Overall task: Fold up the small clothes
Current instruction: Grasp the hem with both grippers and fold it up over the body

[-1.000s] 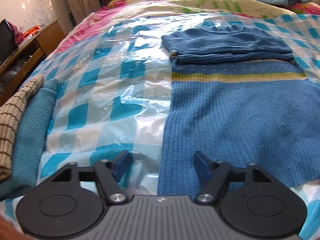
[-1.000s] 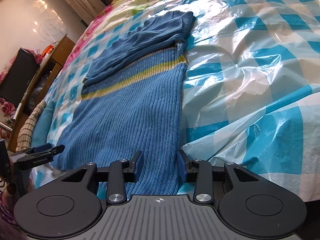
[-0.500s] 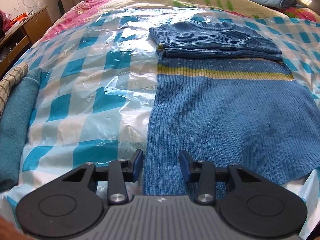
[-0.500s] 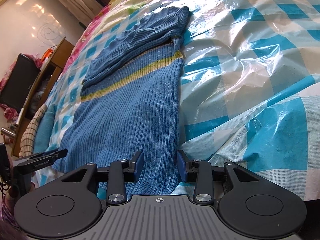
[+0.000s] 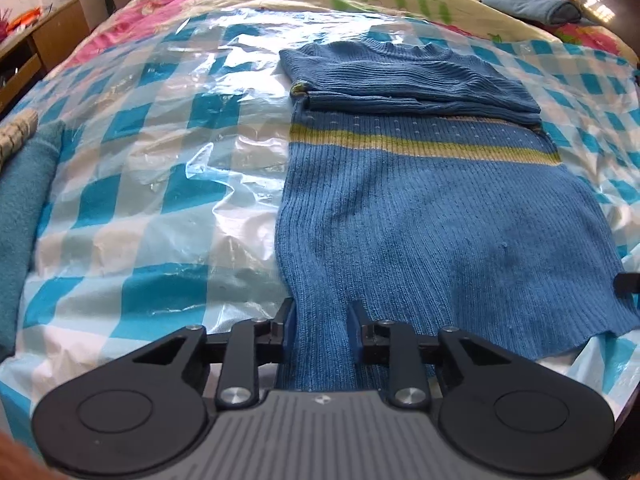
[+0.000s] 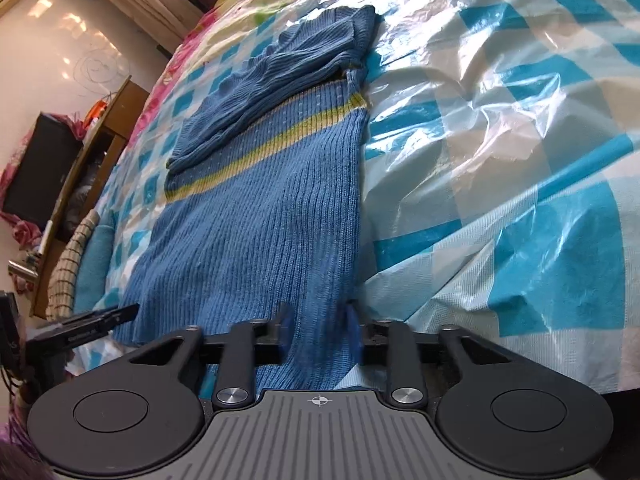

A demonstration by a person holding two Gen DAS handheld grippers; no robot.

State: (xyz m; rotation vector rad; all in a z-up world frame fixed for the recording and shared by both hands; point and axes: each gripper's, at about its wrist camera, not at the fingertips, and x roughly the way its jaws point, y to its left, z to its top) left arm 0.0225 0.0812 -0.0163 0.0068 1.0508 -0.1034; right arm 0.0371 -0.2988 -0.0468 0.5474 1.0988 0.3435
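A bed (image 5: 168,168) under checked plastic bears a blue sweater (image 5: 420,216), its top folded down — hem nearest. The left gripper (image 5: 320,322) and right gripper (image 6: 318,326) are each closing on a hem corner bunched between the jaws.

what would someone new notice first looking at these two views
The blue knit sweater with its yellow-green stripe lies flat mid-bed, its top part folded down above the stripe. It rests on crinkly clear plastic over a blue-and-white checked sheet. The left gripper and right gripper are closing on the sweater's two near corners, knit between their jaws.
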